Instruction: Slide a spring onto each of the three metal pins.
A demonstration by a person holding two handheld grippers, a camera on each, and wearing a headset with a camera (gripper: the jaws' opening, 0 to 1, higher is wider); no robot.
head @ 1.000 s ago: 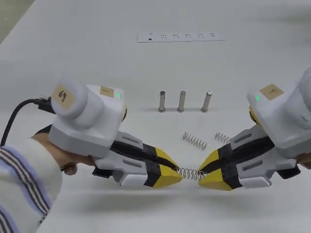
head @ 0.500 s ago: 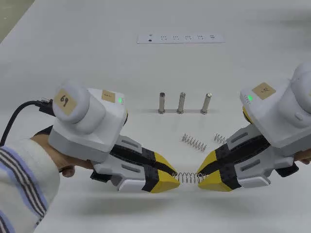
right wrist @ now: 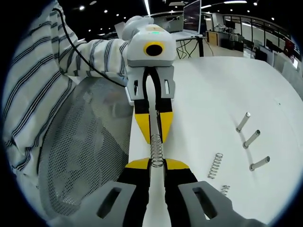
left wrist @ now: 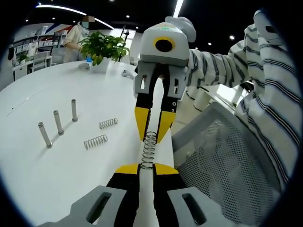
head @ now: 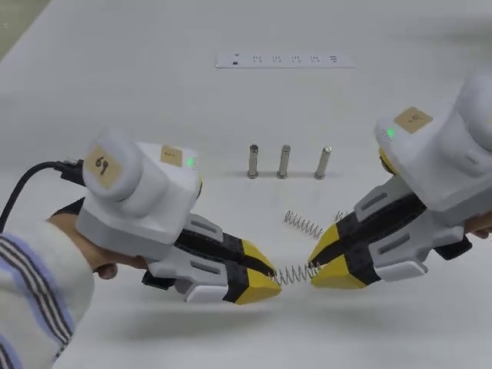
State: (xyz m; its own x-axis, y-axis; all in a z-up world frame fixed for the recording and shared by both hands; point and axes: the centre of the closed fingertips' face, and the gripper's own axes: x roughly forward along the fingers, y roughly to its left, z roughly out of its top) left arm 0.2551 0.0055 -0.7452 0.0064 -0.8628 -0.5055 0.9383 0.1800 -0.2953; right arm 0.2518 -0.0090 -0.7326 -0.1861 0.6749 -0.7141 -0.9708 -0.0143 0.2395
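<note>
My left gripper [head: 270,281] has barely moved, its jaws pinched on one end of the spring [head: 294,273]. The spring now slopes up to the right instead of lying level, because my right gripper [head: 315,270], clamped on the other end, has lifted and come in a little. Beyond stand the three pins [head: 284,161], all bare. A loose spring [head: 304,224] lies before them, and a second loose spring [head: 339,216] is now mostly hidden behind my right gripper.
</note>
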